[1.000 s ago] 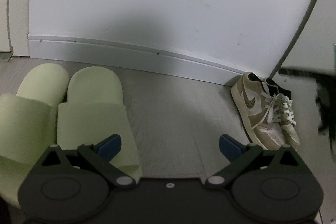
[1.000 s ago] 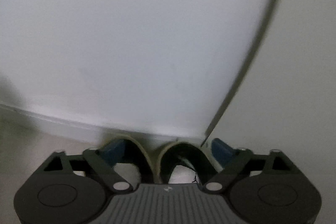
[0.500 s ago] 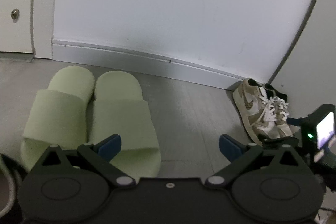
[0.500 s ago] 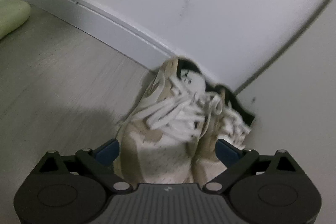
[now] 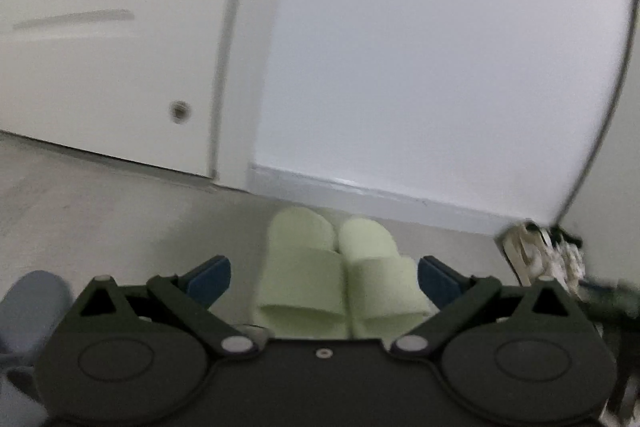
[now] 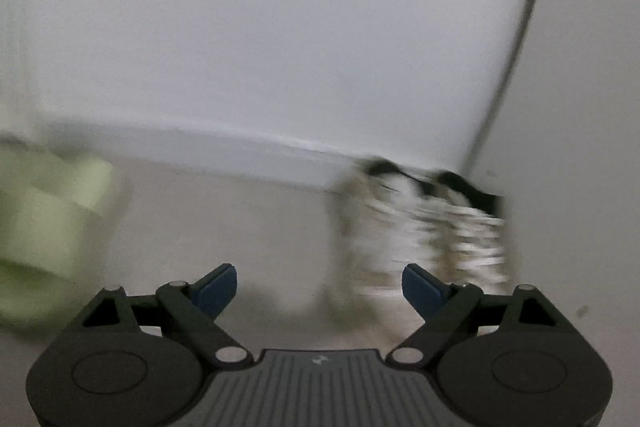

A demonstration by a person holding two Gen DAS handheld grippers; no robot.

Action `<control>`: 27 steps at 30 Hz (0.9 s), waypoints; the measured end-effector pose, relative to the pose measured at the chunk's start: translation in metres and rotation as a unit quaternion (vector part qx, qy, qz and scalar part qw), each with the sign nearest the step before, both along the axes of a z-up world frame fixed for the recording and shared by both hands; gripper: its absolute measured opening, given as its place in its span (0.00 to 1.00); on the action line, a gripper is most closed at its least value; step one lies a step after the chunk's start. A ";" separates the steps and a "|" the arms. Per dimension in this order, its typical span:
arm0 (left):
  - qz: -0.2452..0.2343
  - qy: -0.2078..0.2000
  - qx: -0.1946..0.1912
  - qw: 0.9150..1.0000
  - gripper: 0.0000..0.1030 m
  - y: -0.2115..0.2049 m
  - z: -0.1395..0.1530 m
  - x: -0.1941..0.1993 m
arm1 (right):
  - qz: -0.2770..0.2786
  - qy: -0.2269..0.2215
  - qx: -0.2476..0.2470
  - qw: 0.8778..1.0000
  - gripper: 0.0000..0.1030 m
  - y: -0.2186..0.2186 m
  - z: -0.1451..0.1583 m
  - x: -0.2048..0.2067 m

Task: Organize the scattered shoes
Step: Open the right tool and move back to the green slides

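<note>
Pale bare floor (image 5: 100,211) runs under my left gripper (image 5: 324,277), jaws wide and empty. Green slippers (image 5: 340,267) lie paired just ahead, sneakers (image 6: 424,223) far right in the corner. My right gripper (image 6: 320,287) is closing on nothing. Baseboard (image 5: 360,193) and wall (image 5: 420,47) close the far side.

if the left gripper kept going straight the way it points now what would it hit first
Probably the pair of pale green foam slides: they lie side by side on the floor, framed between the open fingers of the left gripper, ahead of the white baseboard. Depth is hard to judge in this blurred view.
</note>
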State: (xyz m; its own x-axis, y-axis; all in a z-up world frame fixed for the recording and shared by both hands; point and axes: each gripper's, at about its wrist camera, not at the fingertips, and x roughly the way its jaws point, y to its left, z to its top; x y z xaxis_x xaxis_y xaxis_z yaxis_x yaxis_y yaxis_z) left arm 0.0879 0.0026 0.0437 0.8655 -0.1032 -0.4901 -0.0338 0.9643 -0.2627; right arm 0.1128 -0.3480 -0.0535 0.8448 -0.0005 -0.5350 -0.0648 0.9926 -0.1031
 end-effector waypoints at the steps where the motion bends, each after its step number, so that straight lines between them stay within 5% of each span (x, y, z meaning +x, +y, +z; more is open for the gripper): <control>1: 0.004 -0.004 0.003 1.000 0.98 0.004 0.001 -0.003 | 0.014 -0.007 0.013 1.000 0.86 0.014 -0.002 -0.010; 5: 0.021 -0.005 -0.004 1.000 0.98 0.037 -0.002 -0.020 | 0.076 -0.021 0.048 0.996 0.76 0.092 -0.022 -0.050; 10: 0.036 0.008 -0.009 0.999 0.98 0.068 -0.011 -0.025 | 0.104 -0.015 0.045 0.993 0.62 0.152 -0.044 -0.045; 27: 0.028 0.064 -0.036 0.997 0.98 0.083 -0.052 -0.004 | 0.101 0.033 0.069 0.992 0.61 0.206 -0.095 0.018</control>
State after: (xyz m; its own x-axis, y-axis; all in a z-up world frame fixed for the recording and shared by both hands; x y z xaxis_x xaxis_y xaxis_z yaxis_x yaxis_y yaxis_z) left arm 0.0838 0.0853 -0.0086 0.8012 -0.0957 -0.5907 -0.1243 0.9390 -0.3207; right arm 0.1309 -0.1419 -0.1486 0.7830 0.2423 -0.5729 -0.2659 0.9630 0.0438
